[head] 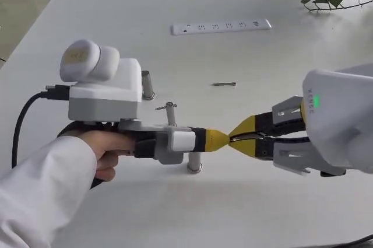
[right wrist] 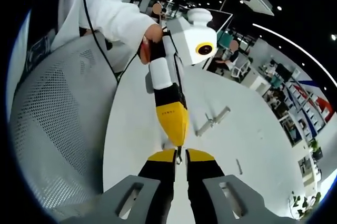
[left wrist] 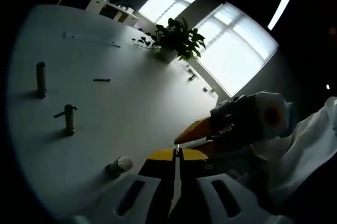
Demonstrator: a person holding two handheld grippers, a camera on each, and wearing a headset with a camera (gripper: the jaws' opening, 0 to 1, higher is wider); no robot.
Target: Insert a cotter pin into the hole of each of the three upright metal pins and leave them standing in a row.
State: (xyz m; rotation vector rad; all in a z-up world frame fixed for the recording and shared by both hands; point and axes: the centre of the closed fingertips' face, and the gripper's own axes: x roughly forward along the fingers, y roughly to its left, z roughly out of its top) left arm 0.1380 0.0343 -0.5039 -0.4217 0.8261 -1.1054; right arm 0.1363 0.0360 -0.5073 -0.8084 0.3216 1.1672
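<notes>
The nearest metal pin (head: 194, 165) shows little more than its base, its shaft hidden behind the left gripper (head: 221, 140). The two grippers meet tip to tip above the table (head: 262, 213). The right gripper (right wrist: 180, 158) has its jaws a narrow slit apart, pinching a small metal loop (right wrist: 179, 154) (too small to make out fully). The left jaws are nearly together, touching that loop; whether they grip it, I cannot tell. The middle pin (head: 170, 115) carries a crosswise cotter pin (head: 165, 106); the far pin (head: 147, 84) stands bare, and a loose cotter pin (head: 224, 84) lies beyond
</notes>
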